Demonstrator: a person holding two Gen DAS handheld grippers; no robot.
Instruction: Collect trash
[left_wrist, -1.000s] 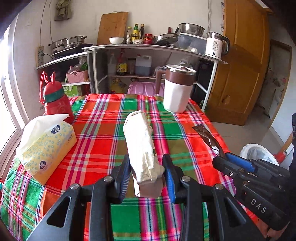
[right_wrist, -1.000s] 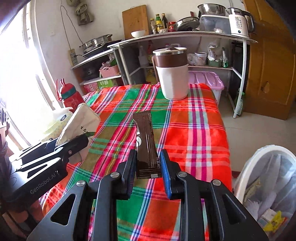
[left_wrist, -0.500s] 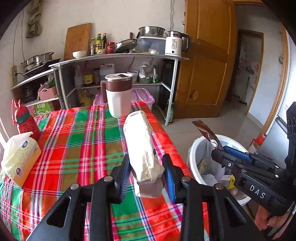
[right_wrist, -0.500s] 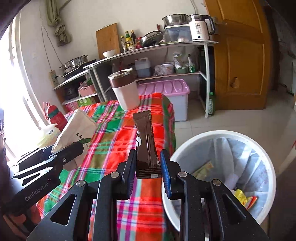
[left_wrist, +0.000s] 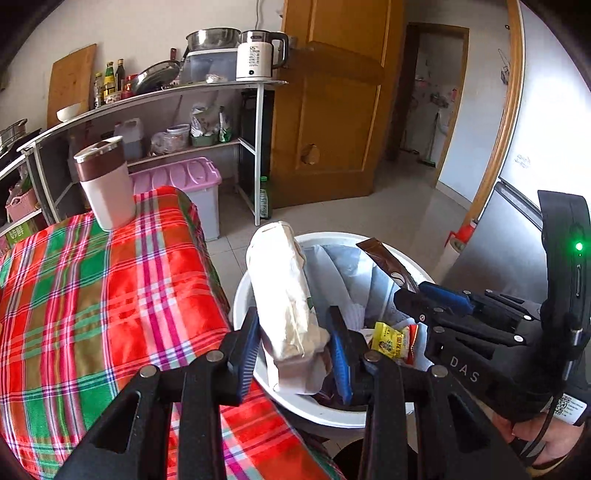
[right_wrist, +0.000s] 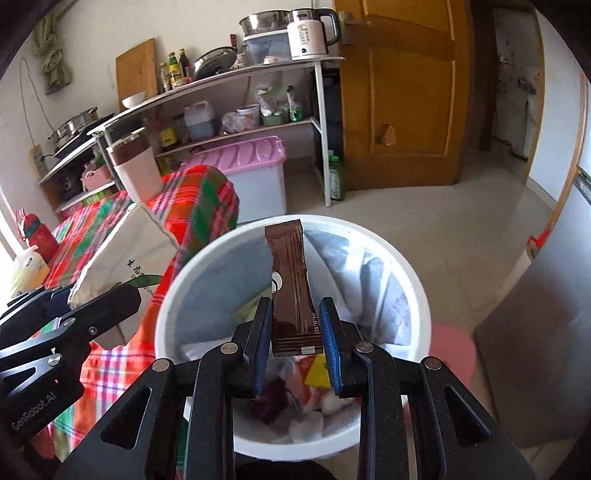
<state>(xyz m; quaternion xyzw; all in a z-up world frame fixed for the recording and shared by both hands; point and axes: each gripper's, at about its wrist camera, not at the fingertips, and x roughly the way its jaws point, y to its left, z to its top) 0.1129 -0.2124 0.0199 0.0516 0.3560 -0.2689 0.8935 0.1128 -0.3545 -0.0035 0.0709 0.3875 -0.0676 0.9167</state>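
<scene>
My left gripper (left_wrist: 293, 343) holds a crumpled white paper pack (left_wrist: 282, 295) between its blue pads, over the near rim of the white trash bin (left_wrist: 251, 280). The jaws look slightly apart around the pack. My right gripper (right_wrist: 295, 332) holds a brown stick sachet (right_wrist: 291, 291) upright above the middle of the bin (right_wrist: 413, 280). Small gaps show between its pads and the sachet. The bin holds a liner and several wrappers. The right gripper also shows in the left wrist view (left_wrist: 417, 295), and the left gripper in the right wrist view (right_wrist: 107, 306).
The table with the plaid cloth (left_wrist: 92, 295) stands left of the bin, with a white and brown jug (left_wrist: 105, 184) on its far end. A pink-lidded storage box (left_wrist: 184, 181), shelves (left_wrist: 255, 147) and a wooden door (left_wrist: 332, 122) lie behind. A grey fridge (left_wrist: 509, 240) stands on the right.
Both grippers have swung right from over the table to above the trash bin, each carrying its piece of trash. Both sets of jaws have widened slightly.
</scene>
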